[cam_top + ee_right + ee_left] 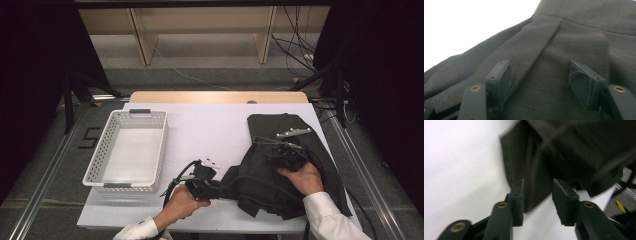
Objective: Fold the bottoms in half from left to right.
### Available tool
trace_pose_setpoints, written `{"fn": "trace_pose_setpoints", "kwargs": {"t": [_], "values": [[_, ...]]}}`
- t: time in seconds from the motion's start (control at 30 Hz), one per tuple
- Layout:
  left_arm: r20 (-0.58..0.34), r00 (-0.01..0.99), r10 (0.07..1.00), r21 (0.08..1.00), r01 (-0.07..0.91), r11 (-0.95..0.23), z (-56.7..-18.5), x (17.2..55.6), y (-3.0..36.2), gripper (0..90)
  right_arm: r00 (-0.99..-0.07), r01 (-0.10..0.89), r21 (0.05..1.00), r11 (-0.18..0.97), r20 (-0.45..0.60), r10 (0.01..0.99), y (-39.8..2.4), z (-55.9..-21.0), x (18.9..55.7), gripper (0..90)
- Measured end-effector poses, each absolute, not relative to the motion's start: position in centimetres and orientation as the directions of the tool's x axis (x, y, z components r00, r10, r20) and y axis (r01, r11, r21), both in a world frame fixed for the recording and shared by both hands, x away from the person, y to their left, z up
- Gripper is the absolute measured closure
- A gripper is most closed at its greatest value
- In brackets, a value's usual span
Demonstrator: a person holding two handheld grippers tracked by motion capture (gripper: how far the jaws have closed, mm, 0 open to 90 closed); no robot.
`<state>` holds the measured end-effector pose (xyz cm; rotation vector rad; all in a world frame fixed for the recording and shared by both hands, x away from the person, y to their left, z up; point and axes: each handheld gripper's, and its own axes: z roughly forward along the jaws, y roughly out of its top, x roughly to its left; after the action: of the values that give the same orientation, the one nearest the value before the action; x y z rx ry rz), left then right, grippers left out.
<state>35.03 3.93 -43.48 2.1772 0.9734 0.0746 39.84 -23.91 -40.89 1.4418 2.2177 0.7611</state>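
A dark grey garment [280, 127] lies crumpled on the right half of the white table top [210, 125]. My left gripper [216, 189] is at the garment's near left corner, and in the left gripper view [537, 197] its jaws stand apart with an edge of the cloth [574, 152] just beyond them, the pads not pressing on it. My right gripper [282, 154] hovers over the middle of the garment. In the right gripper view [544, 80] its jaws are spread wide above a seam in the fabric [574, 37], with nothing pinched.
A white perforated plastic basket [107, 132] stands empty on the left of the table. Black cables trail from both grippers across the front edge. Beyond the table are a wooden shelf frame [200, 30], floor cables and dark stands.
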Motion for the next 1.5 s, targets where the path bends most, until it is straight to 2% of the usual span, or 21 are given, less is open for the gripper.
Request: {"fn": "trace_pose_setpoints", "kwargs": {"t": [0.07,0.13,0.2,0.27,0.4,0.5,0.57,0.63,0.7,0.8,0.93,1.07,1.17,1.4,1.5], "values": [[-0.155,0.724,0.672,0.692,0.565,-0.450,-42.6,35.5,3.5,56.8,-0.393,0.704,0.638,0.311,-0.015,0.920,-24.3,-40.6,39.6,35.9],[-0.126,0.725,0.677,0.713,0.540,-0.447,-42.3,36.2,2.9,57.6,-0.390,0.701,0.644,0.306,-0.014,0.921,-24.7,-40.4,39.4,35.7],[-0.186,0.739,0.647,0.711,0.556,-0.431,-42.5,36.7,2.3,60.0,-0.392,0.699,0.647,0.305,-0.011,0.920,-24.9,-40.4,39.2,35.5],[-0.229,0.762,0.606,0.696,0.563,-0.446,-42.9,36.7,1.9,57.0,-0.392,0.699,0.648,0.304,-0.009,0.920,-25.1,-40.3,39.0,35.4],[-0.223,0.765,0.604,0.668,0.571,-0.477,-43.9,36.7,1.1,46.6,-0.394,0.694,0.654,0.301,-0.005,0.919,-25.4,-40.2,39.0,35.5],[-0.243,0.769,0.592,0.647,0.583,-0.491,-44.6,37.1,0.4,45.0,-0.395,0.693,0.655,0.302,-0.006,0.919,-25.4,-40.2,39.0,35.5],[-0.291,0.766,0.573,0.625,0.606,-0.492,-45.3,37.4,0.0,45.5,-0.401,0.691,0.655,0.306,-0.005,0.916,-25.2,-40.1,39.0,35.6],[-0.329,0.772,0.545,0.617,0.612,-0.495,-45.9,37.3,-0.4,51.0,-0.404,0.690,0.655,0.309,-0.007,0.915,-25.1,-40.2,39.0,35.5],[-0.336,0.793,0.508,0.623,0.592,-0.512,-46.2,37.0,-0.7,61.7,-0.407,0.692,0.652,0.311,-0.005,0.913,-25.1,-40.3,39.0,35.5],[-0.335,0.793,0.509,0.630,0.590,-0.505,-46.0,36.3,-0.5,88.0,-0.404,0.695,0.649,0.308,-0.001,0.915,-25.2,-40.4,39.0,35.5],[-0.309,0.807,0.504,0.658,0.564,-0.499,-44.8,35.1,0.2,89.7,-0.397,0.697,0.651,0.300,0.002,0.918,-25.5,-40.4,39.1,35.6],[-0.282,0.837,0.468,0.700,0.513,-0.496,-43.1,31.6,1.8,89.8,-0.398,0.695,0.652,0.303,-0.002,0.917,-25.6,-40.3,39.0,35.6],[-0.211,0.856,0.471,0.699,0.469,-0.539,-43.6,30.0,2.9,89.8,-0.393,0.695,0.654,0.298,-0.001,0.919,-25.7,-40.2,38.9,35.6],[-0.255,0.834,0.490,0.627,0.528,-0.573,-46.5,29.5,4.4,89.6,-0.386,0.700,0.651,0.295,-0.004,0.923,-26.0,-40.3,38.7,35.6],[-0.255,0.819,0.514,0.626,0.545,-0.558,-46.7,29.5,5.1,89.3,-0.379,0.701,0.652,0.290,-0.004,0.925,-26.3,-40.2,38.7,35.5]]}}
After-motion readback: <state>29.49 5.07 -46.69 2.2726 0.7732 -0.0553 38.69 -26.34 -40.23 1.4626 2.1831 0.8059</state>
